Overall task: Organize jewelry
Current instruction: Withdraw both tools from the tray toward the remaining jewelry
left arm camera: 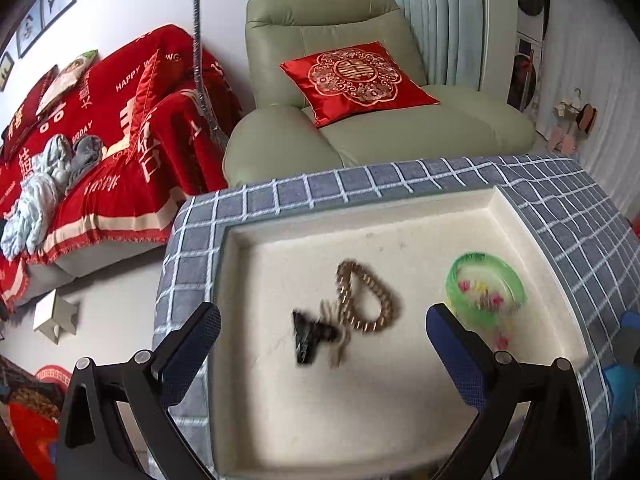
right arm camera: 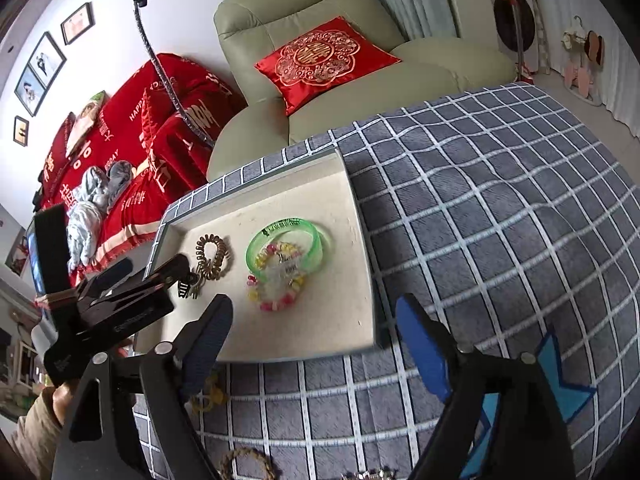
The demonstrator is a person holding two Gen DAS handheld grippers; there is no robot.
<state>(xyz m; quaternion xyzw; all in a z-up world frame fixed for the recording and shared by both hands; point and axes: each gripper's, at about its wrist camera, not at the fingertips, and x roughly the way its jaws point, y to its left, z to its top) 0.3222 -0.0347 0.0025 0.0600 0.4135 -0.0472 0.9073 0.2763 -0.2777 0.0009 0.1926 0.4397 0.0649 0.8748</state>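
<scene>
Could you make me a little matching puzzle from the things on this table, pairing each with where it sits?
Things:
1. gold chain
2. green bangle
3. braided ring
4. red cushion

Places:
A. on the armchair
B. on the checked cloth, outside the tray
C. in the tray, beside the black clip
D. in the tray, over the bead bracelet

Pairs: 1-C, 2-D, 3-B, 4-A

we see bare tray floor (left arm camera: 360, 408) nearest us, open to reach. gold chain (left arm camera: 368, 296) w/ black clip (left arm camera: 310, 336) sits mid-tray, green bangle (left arm camera: 486, 286) over beads at the right. low tray wall (left arm camera: 360, 216) rings it. right tongs (right arm camera: 316, 344) face empty checked tabletop (right arm camera: 500, 220).
</scene>
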